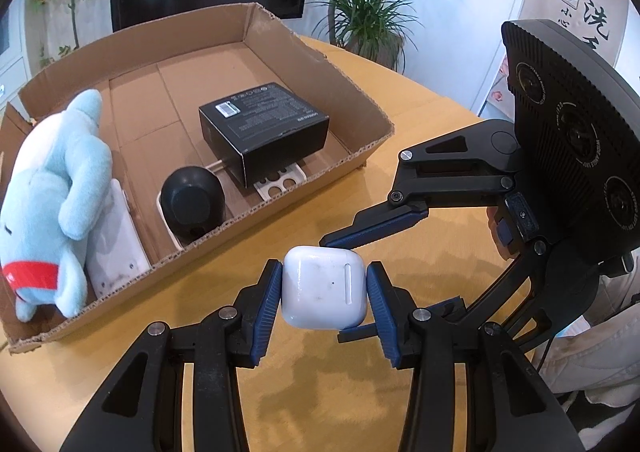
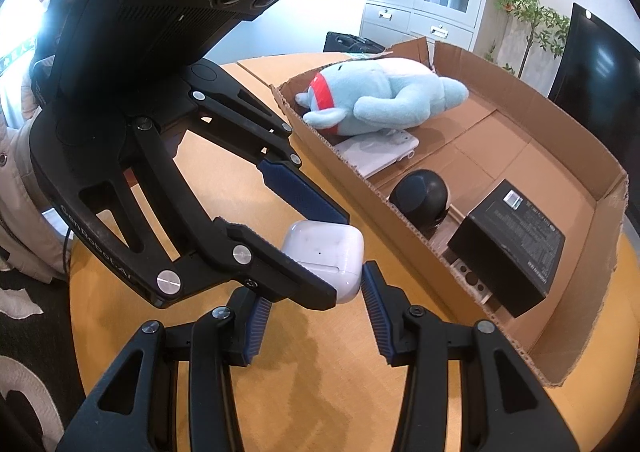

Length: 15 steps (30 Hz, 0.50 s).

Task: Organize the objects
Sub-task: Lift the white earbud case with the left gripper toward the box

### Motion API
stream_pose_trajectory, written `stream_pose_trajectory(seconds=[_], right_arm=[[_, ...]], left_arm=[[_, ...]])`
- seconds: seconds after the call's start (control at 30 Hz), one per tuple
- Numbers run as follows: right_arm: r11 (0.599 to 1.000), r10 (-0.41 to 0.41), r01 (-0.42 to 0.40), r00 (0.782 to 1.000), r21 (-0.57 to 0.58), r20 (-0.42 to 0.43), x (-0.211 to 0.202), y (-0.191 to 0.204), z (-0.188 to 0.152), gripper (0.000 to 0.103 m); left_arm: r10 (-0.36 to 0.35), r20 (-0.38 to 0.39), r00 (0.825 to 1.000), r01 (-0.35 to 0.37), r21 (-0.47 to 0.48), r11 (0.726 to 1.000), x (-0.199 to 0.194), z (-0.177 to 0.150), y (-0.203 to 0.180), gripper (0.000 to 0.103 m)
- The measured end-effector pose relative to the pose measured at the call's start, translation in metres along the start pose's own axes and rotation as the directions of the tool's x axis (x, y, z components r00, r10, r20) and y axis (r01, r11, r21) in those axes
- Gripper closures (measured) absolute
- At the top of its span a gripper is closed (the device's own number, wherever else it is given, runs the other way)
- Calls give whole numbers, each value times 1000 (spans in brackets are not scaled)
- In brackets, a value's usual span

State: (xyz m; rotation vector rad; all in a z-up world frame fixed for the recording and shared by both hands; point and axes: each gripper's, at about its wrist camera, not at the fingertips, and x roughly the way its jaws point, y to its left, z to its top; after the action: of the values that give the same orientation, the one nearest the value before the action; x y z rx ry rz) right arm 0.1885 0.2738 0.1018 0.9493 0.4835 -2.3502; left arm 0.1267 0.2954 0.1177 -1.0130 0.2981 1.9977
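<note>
Round wooden table [image 1: 328, 404]: carries the shallow open cardboard tray [image 1: 320, 64], which lies toward its far edge.
Small white rounded earbud case [image 1: 324, 294]: over the table's bare part, just before the tray's near wall, between the left gripper [image 1: 323, 306] fingers; the right gripper [image 2: 314, 306] fingers flank it too.
Light-blue plush toy with red collar [image 1: 56, 196]: in the tray's left end, lying on a flat white plastic device [image 1: 114, 248].
Black dome-shaped gadget [image 1: 192, 204]: in the tray, middle, against the near wall.
Black rectangular printed carton [image 1: 264, 128]: in the tray, right of the dome, on a white perforated piece [image 1: 280, 182].

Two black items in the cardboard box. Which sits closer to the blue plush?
The round black dome-shaped object, beside the white flat device under the plush. The black rectangular box lies further along, toward the tray's far end.
</note>
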Motion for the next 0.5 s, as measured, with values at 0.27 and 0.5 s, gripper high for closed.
stream_pose_trajectory(seconds=[0.27,0.5], right_arm=[[1000,-18,19,1000,-21,5,-3,-4,8,61],[999,-29,30,1000,-38,12,-4,-9,16,61]], left_arm=[[10,15,1000,-10,12,1000,-6,8,2,61],[16,24,1000,-17,16,1000,-8,15,6,61]])
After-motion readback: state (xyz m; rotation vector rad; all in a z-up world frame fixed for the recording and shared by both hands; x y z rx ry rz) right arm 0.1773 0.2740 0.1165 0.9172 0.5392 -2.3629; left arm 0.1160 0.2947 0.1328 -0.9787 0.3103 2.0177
